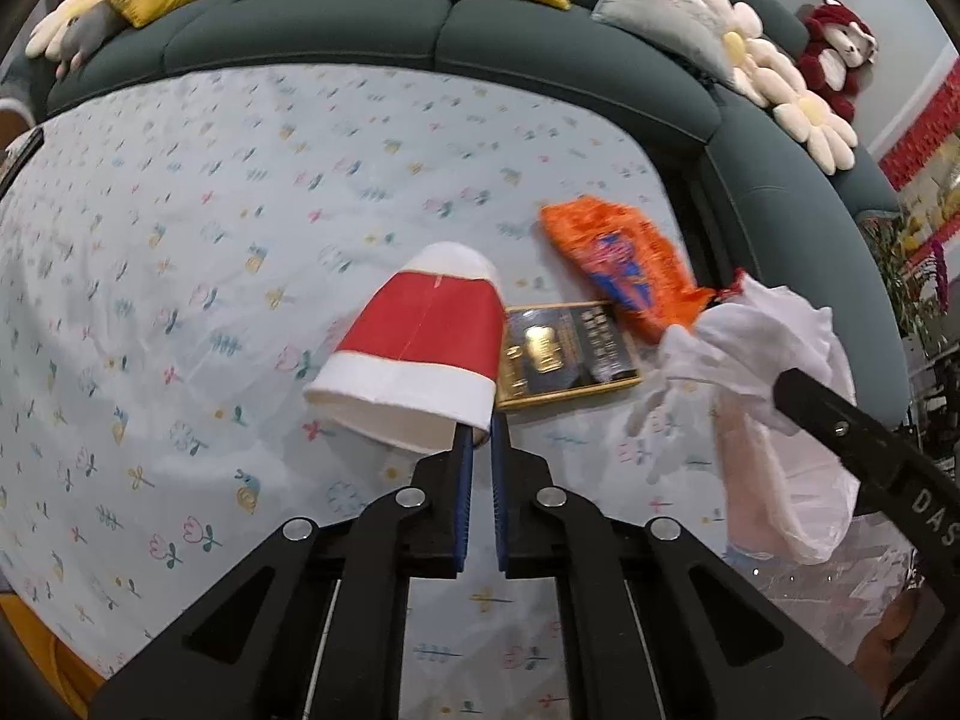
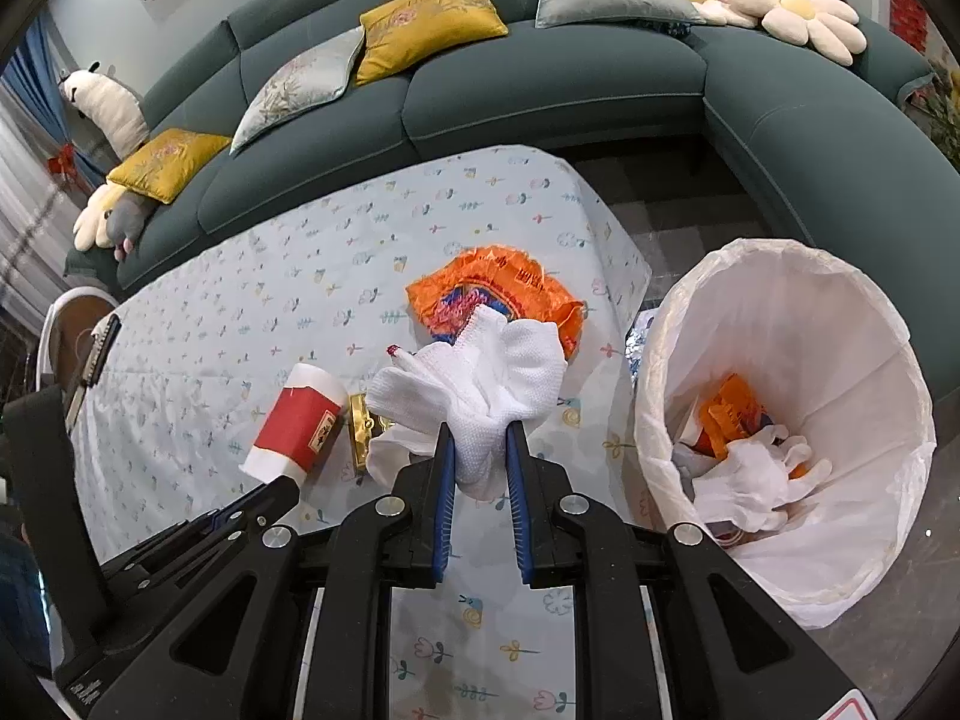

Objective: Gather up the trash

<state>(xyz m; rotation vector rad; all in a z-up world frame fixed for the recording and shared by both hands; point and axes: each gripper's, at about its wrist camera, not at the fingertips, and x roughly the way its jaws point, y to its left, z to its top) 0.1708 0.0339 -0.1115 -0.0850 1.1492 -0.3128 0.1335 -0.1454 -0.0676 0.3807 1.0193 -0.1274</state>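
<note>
Gripping: left gripper [image 1: 482,429] pinches paper cup [image 1: 420,354] rim; right gripper [image 2: 480,441] clamps white gloves [image 2: 480,384]. Keep both squeezed until over lined bin [image 2: 840,324].

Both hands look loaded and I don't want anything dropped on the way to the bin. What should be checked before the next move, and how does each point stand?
1. Left gripper shut on the paper cup rim: ok.
2. Cup clear of the table: cannot tell.
3. Right gripper shut on the white glove: ok.
4. Trash bin open, with room: ok.
5. Orange wrapper and gold-edged box left on the tablecloth: not ok.
</note>
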